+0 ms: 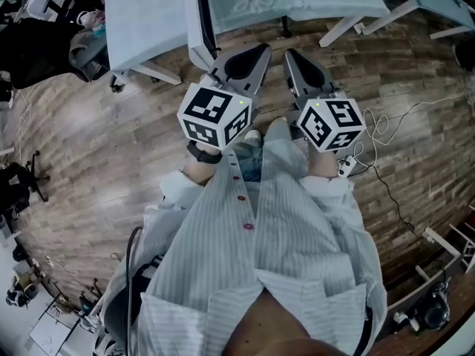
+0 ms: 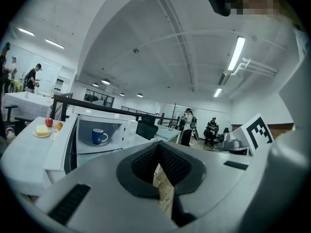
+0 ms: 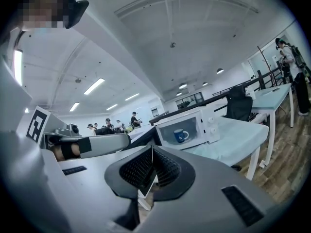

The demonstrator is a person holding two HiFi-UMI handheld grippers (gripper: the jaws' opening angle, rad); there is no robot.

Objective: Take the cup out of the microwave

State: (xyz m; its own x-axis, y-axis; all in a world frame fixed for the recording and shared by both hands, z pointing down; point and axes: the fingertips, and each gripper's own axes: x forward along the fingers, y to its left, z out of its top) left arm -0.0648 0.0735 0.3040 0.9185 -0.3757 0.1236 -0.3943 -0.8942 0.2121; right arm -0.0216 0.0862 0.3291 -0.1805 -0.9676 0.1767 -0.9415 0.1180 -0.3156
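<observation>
The left gripper (image 2: 158,152) has its ribbed black pads pressed together with nothing between them. The right gripper (image 3: 152,154) looks the same, tips together and empty. In the head view both are held side by side at waist height, pointing nearly level at the cloth-covered table (image 1: 141,28) ahead. This seems to be a carrying posture for an approach rather than a reach.

The cup (image 2: 99,136), dark blue with its handle to the right, stands upright inside the white microwave (image 2: 121,130), well apart from both grippers. The microwave door (image 2: 71,147) is swung open to the left, so the cup is exposed and reachable. Either pair of jaws would have to open before it could take the cup.

On the table left of the microwave, a plate (image 2: 43,134) holds a yellow piece of food, a red fruit and an orange one. People stand far off in the room.

Each gripper carries a cube (image 1: 215,116) printed with black-and-white square markers. The cup has a small white mark on its side, too small to read. No brand name shows on the microwave, though two control knobs (image 3: 211,123) are visible on its front.
</observation>
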